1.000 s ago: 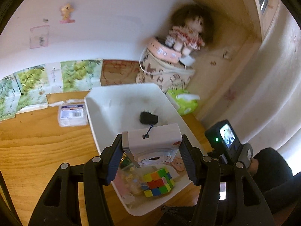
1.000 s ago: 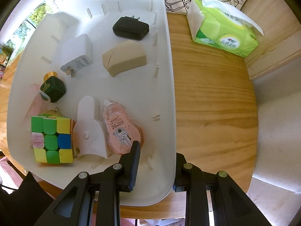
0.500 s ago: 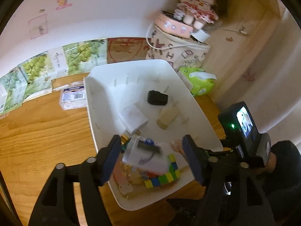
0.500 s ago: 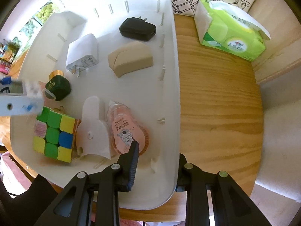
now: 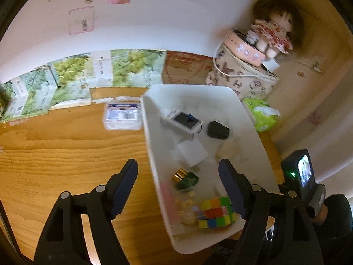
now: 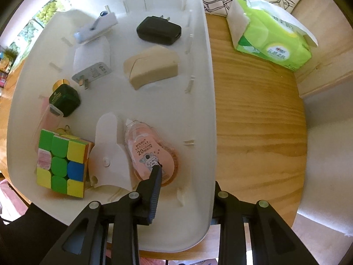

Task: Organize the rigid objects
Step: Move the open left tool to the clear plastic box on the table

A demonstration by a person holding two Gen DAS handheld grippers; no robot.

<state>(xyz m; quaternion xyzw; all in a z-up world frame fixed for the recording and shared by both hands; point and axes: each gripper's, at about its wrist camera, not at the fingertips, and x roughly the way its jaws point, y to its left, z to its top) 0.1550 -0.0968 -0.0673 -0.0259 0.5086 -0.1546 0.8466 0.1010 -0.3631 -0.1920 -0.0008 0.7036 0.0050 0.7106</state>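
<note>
Camera (image 5: 183,122) lies in the white tray (image 5: 152,145), just dropped there; left gripper (image 5: 178,187) has been opening, empty. Right gripper (image 6: 187,183) pinches the tray's rim. Next: fetch another item.

My white plastic bin (image 6: 205,101) holds a cube puzzle (image 6: 62,165) tiled green, yellow, blue and pink, a glossy black charger (image 6: 158,30), a tan wedge (image 6: 152,67) and a dark green bottle with gold cap (image 6: 64,99). The lime-green tissue pack (image 6: 273,37) lies on my honey-grained wooden bench (image 6: 258,119).
</note>
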